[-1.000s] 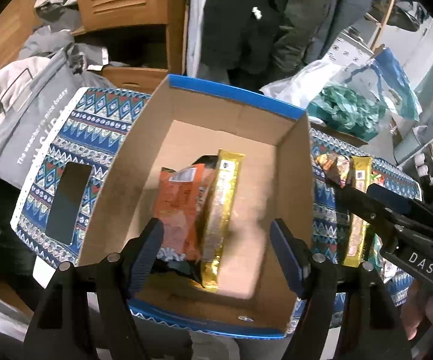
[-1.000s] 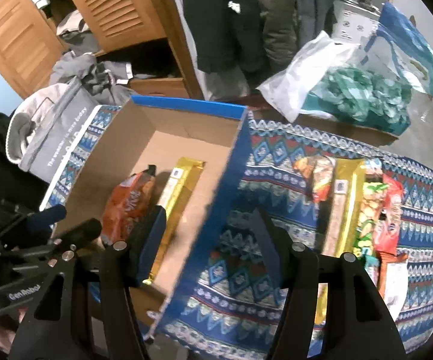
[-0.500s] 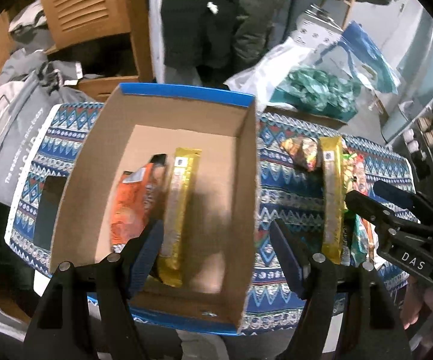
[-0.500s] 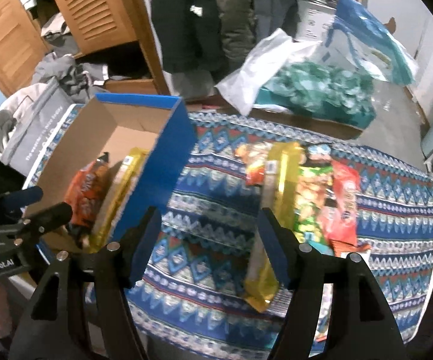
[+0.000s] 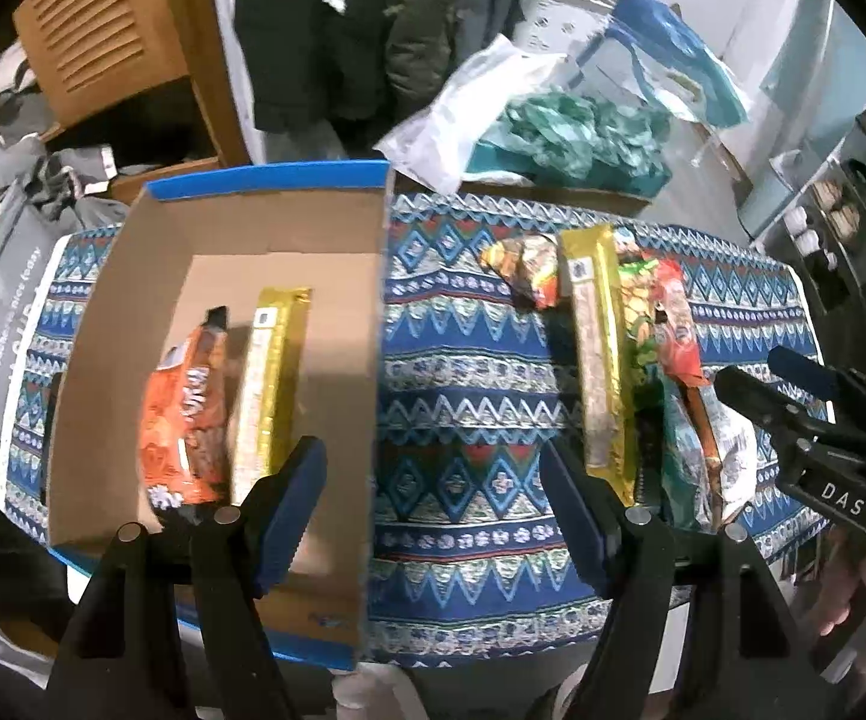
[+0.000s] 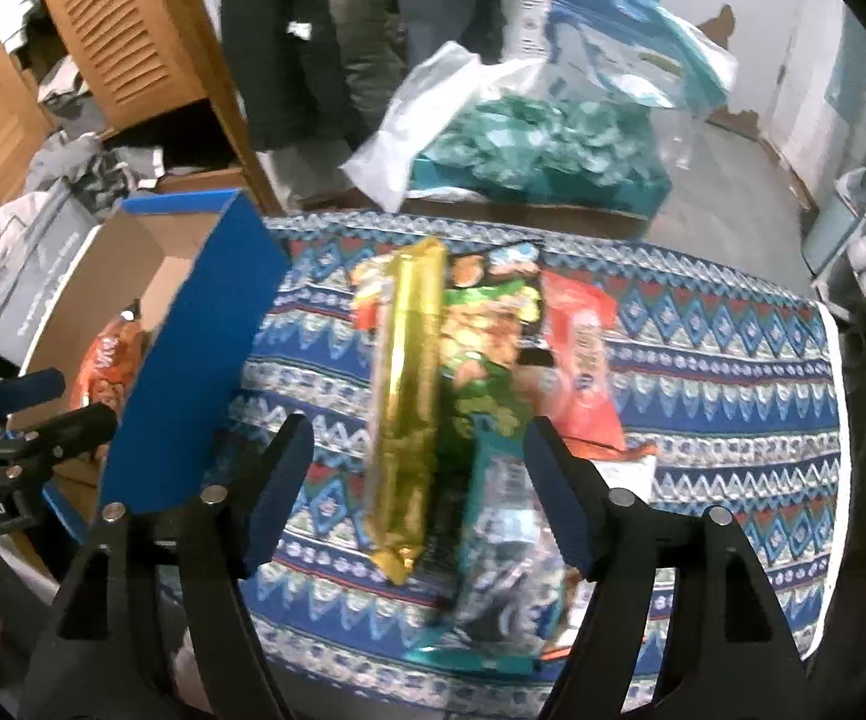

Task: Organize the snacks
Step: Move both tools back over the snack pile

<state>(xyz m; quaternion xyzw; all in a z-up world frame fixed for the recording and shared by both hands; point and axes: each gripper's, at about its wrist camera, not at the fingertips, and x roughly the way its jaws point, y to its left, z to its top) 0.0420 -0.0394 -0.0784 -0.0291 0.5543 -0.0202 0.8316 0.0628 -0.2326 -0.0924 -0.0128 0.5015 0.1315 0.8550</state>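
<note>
A: Snacks, loose pile (image 6: 493, 396) on patterned cloth (image 6: 733, 360), right of cardboard box (image 5: 372, 360); lower packets blurred, labels unreadable.
B: Box contents: orange bag (image 5: 183, 414), gold packet (image 5: 264, 396).
A: Right gripper (image 6: 417, 495): spread wide, empty, above gold packet (image 6: 405, 396).
B: Left gripper (image 5: 433, 504): released, straddling box wall.

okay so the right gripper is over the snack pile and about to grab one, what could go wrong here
The right gripper is open over overlapping packets: the gold packet lies against the green packet, so the jaws may pinch both or drag the neighbour along. The gold foil looks slick and long; gripped near one end it could sag or slip. On the way to the cardboard box, the load could catch the box wall.
</note>
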